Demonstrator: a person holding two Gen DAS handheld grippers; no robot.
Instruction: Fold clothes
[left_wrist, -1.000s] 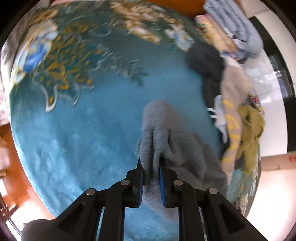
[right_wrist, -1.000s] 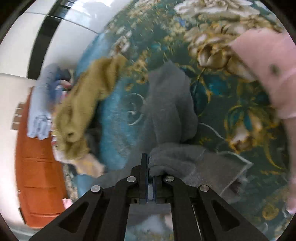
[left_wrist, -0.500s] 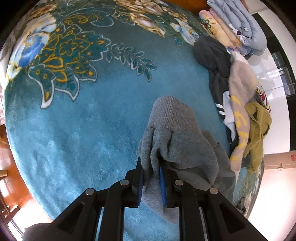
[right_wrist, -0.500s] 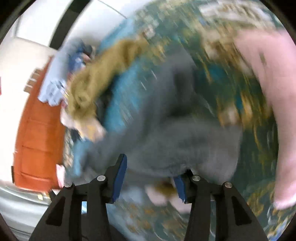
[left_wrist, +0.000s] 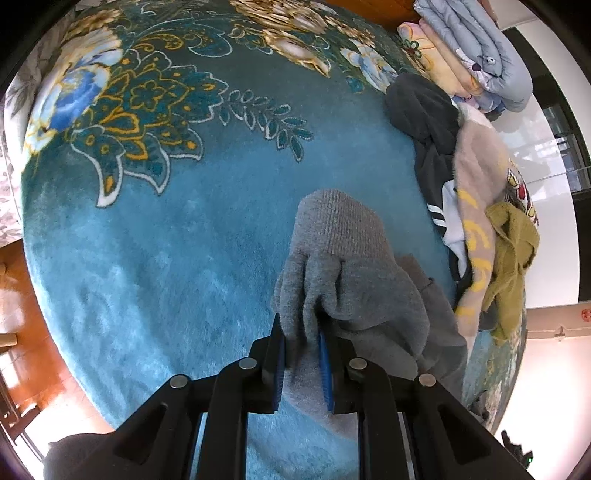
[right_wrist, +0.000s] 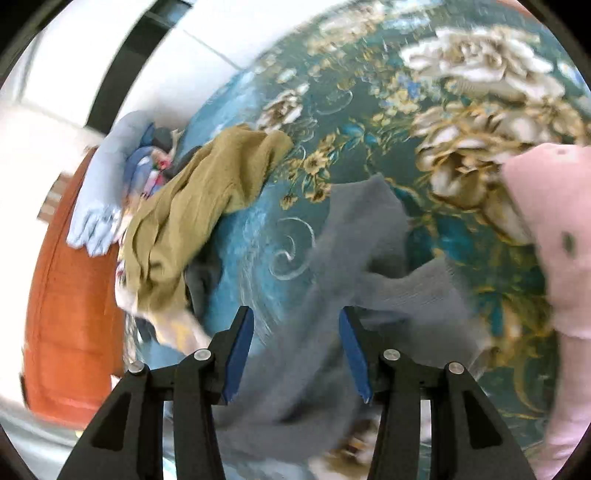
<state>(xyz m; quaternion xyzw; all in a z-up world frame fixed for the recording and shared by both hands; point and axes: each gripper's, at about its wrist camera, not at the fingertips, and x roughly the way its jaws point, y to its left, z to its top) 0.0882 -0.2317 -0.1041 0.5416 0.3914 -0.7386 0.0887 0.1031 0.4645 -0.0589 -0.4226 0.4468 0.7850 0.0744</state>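
Observation:
A grey knit sweater (left_wrist: 351, 273) lies bunched on the blue floral blanket (left_wrist: 166, 240). My left gripper (left_wrist: 301, 332) is shut on a fold of the grey sweater near the bottom of the left wrist view. In the right wrist view the same grey sweater (right_wrist: 369, 266) spreads over the blanket (right_wrist: 388, 110), blurred by motion. My right gripper (right_wrist: 297, 321) is open, its blue pads wide apart, just above the sweater and holding nothing.
A pile of unfolded clothes lies at the right: a dark garment (left_wrist: 424, 110), a beige sweater (left_wrist: 476, 177) and an olive top (left_wrist: 513, 251), which also shows in the right wrist view (right_wrist: 192, 221). Folded bedding (left_wrist: 476, 51) lies behind. A pink garment (right_wrist: 554, 221) is at the right. An orange wooden cabinet (right_wrist: 66, 295) stands beyond the blanket.
My right gripper has let go of the grey sweater and opened wide, then moved while the view blurred. My left gripper keeps its hold and has barely moved.

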